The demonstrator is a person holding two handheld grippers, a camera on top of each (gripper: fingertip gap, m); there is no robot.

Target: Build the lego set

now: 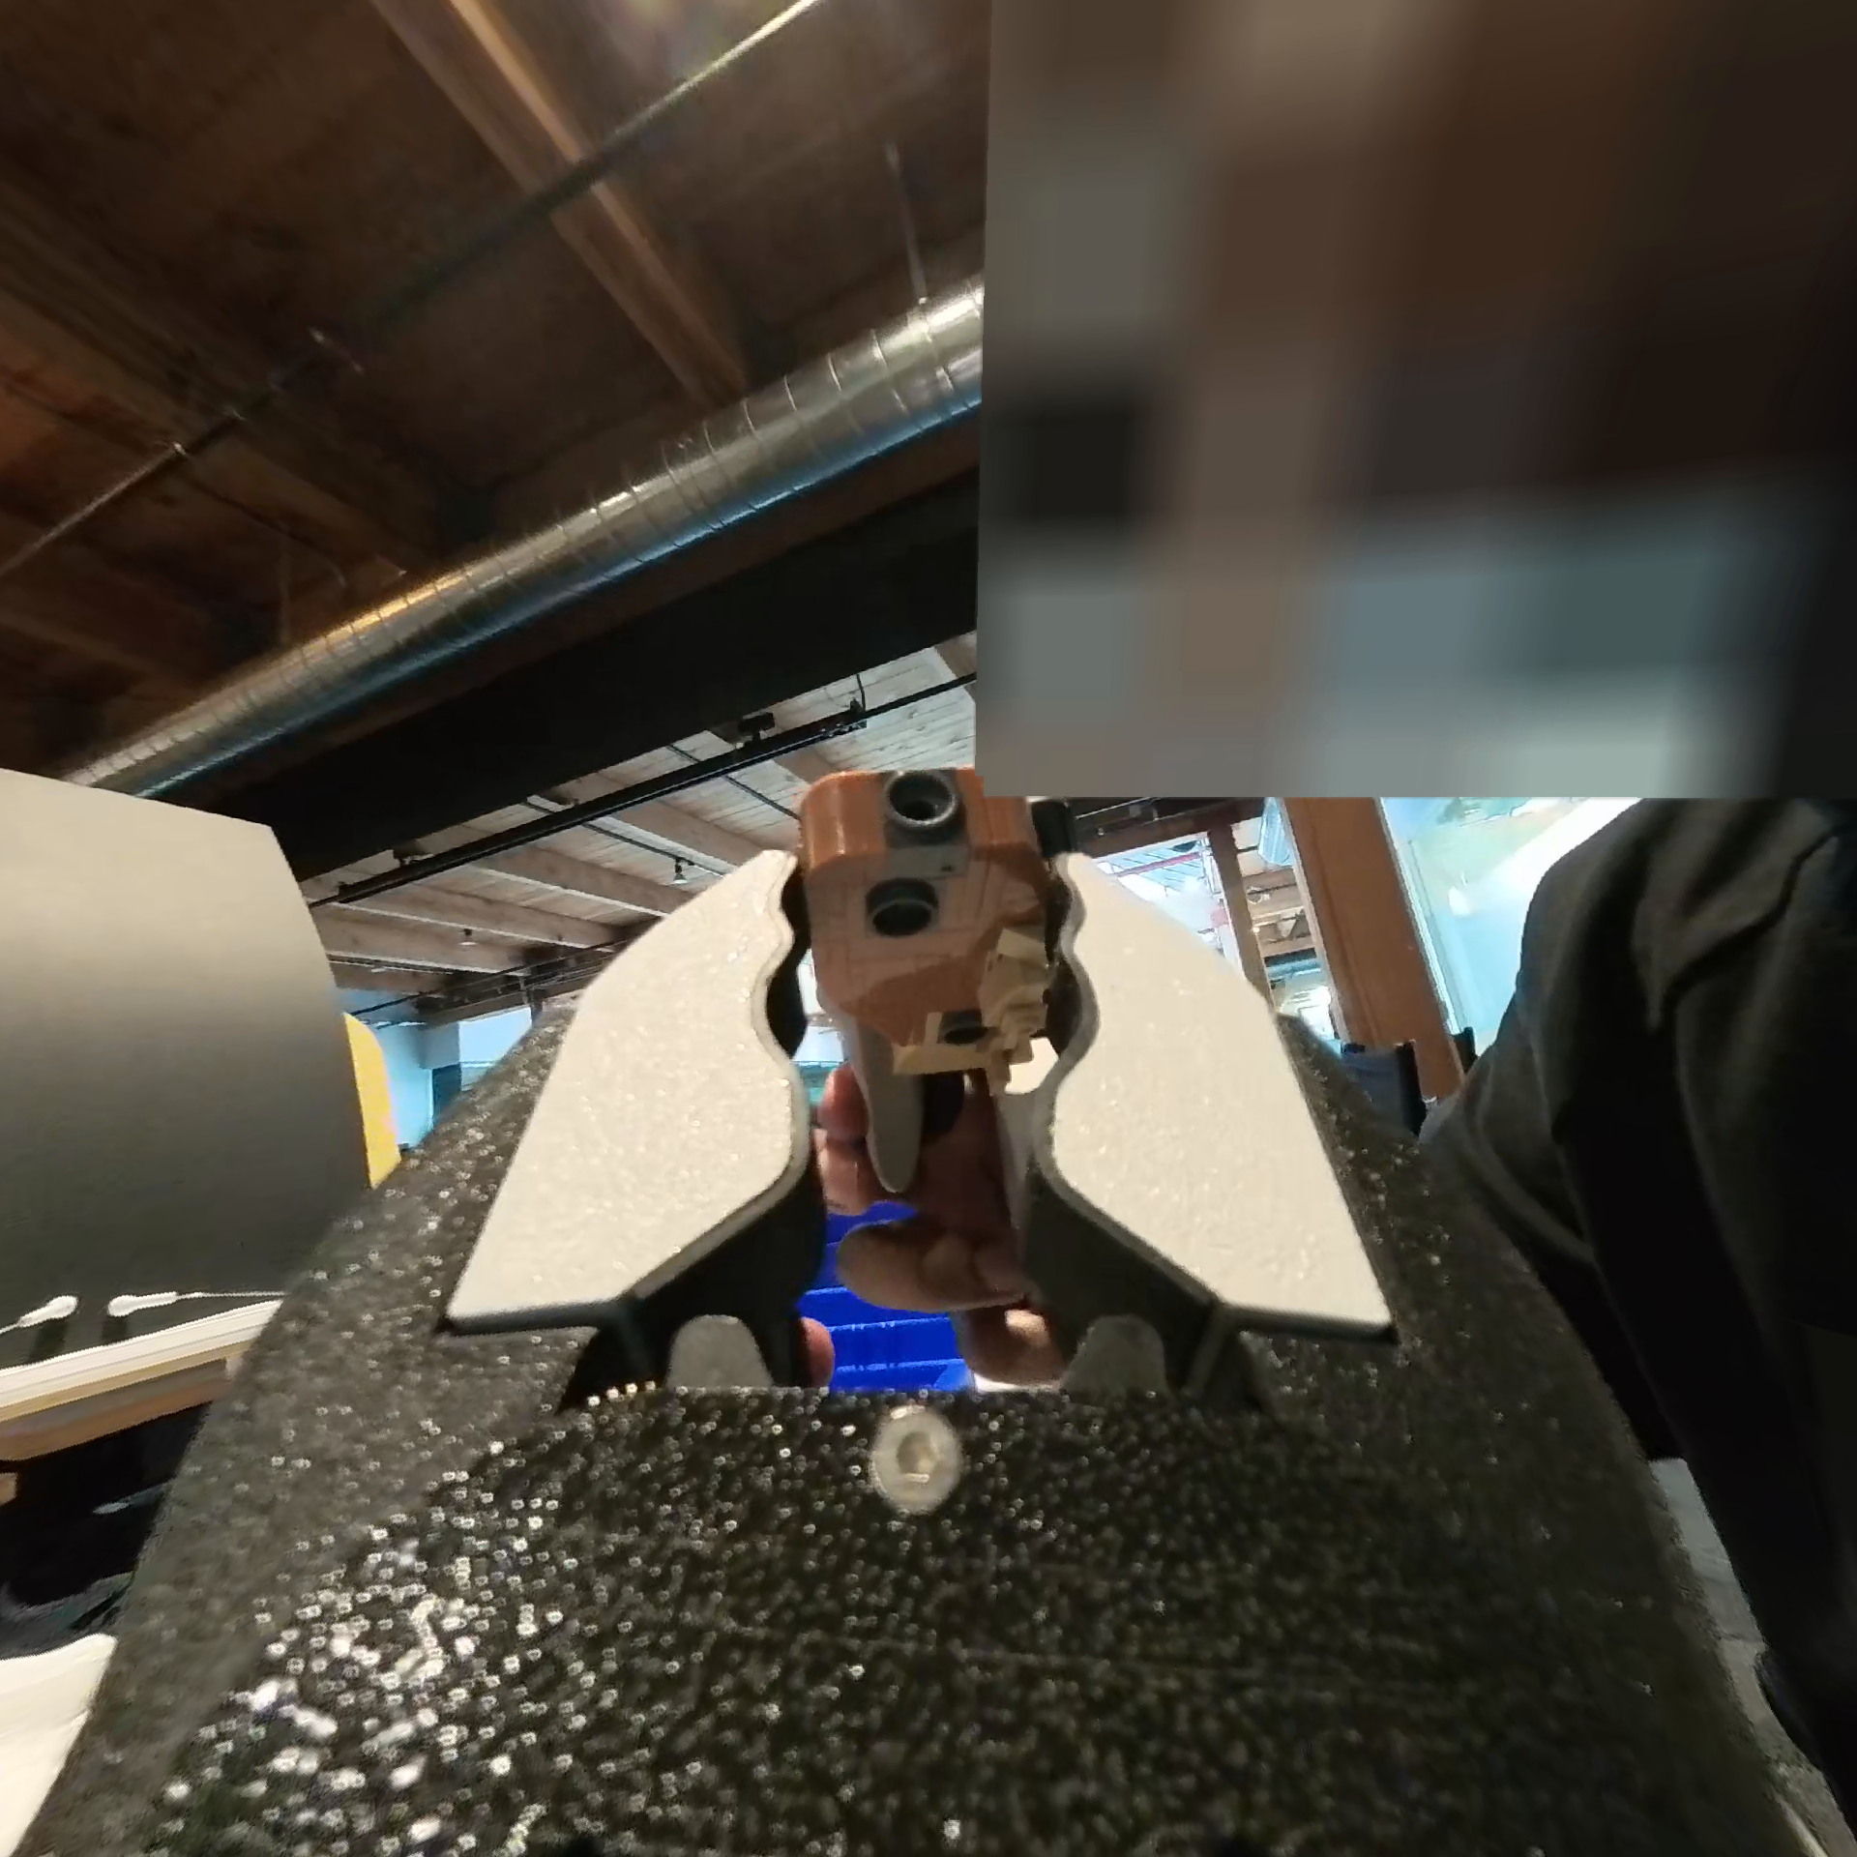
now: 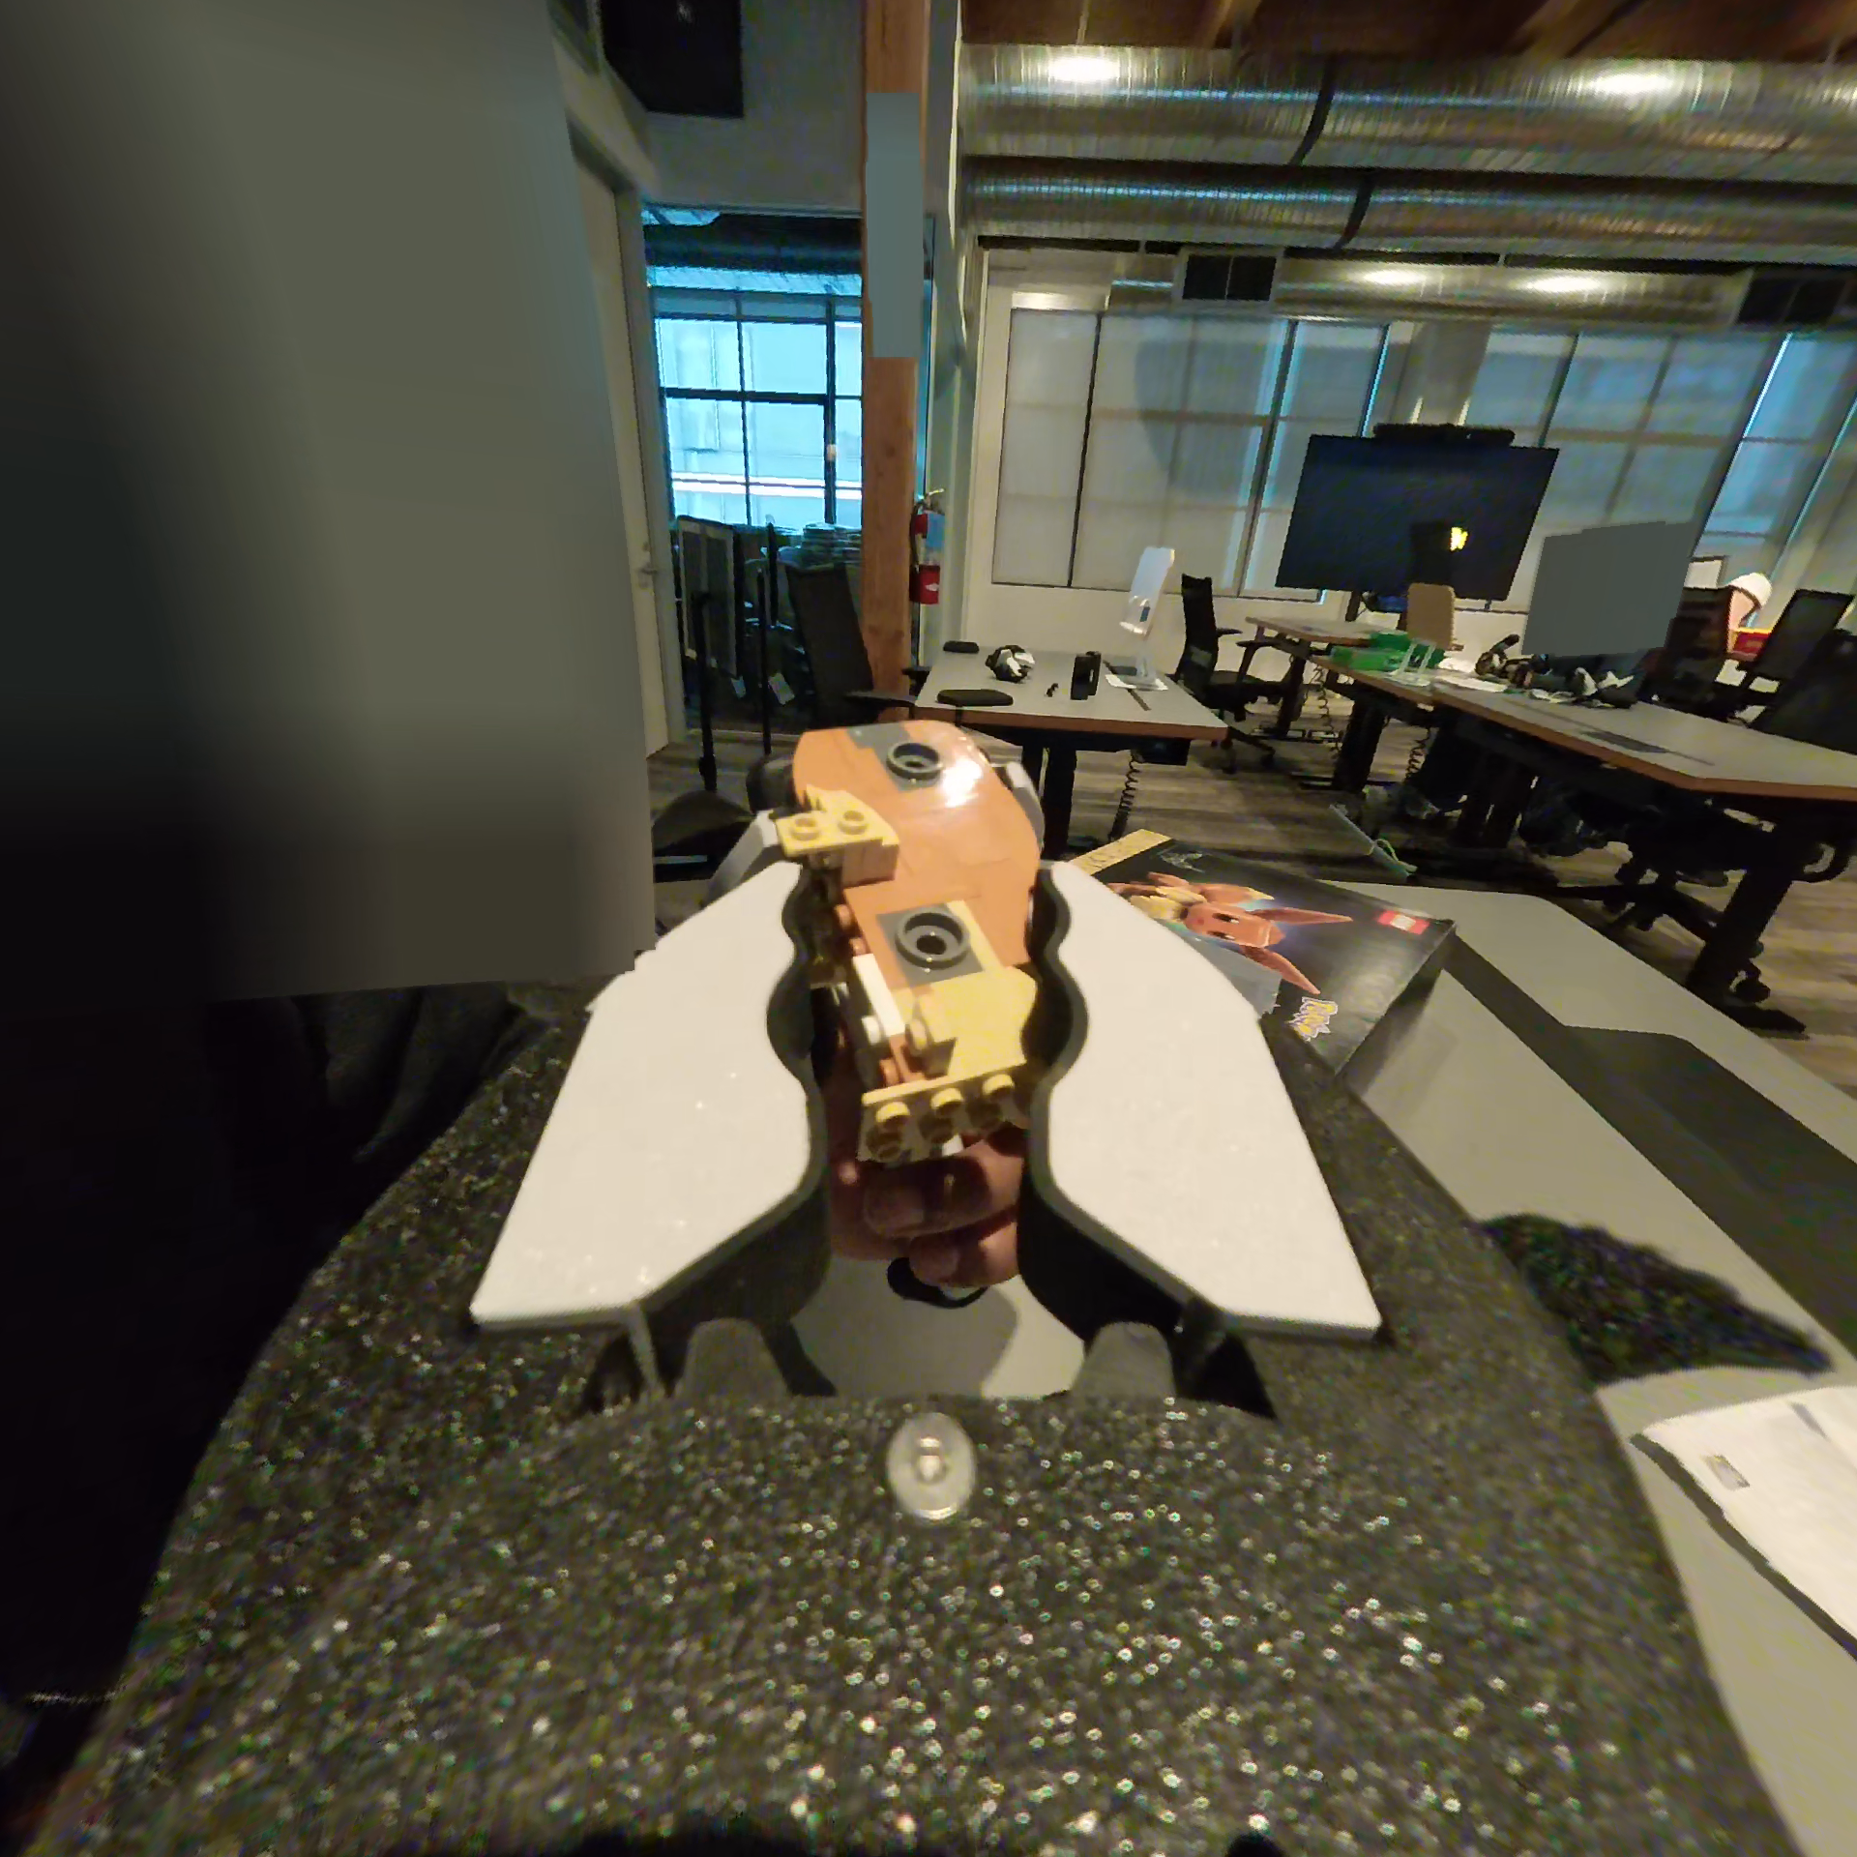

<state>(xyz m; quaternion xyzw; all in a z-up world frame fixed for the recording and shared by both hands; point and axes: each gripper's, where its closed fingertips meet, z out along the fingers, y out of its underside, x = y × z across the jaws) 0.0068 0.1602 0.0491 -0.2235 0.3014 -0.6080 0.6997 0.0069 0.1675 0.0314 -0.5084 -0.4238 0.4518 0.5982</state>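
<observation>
A brown lego assembly with tan bricks and two dark grey round studs is held up in the air, with the ceiling behind it. My left gripper is shut on it, fingertips on its two sides. My right gripper is shut on the same assembly from the opposite end, near its tan bricks. The right gripper's white fingers and the hand holding it show behind the assembly in the left wrist view. A hand also shows under the assembly in the right wrist view.
The lego set's box lies on the grey table to the right. A printed booklet lies at the table's near right. A blue bin shows below. A dark sleeve is at the right. Office desks stand farther off. My left and right fingertips are right by each other.
</observation>
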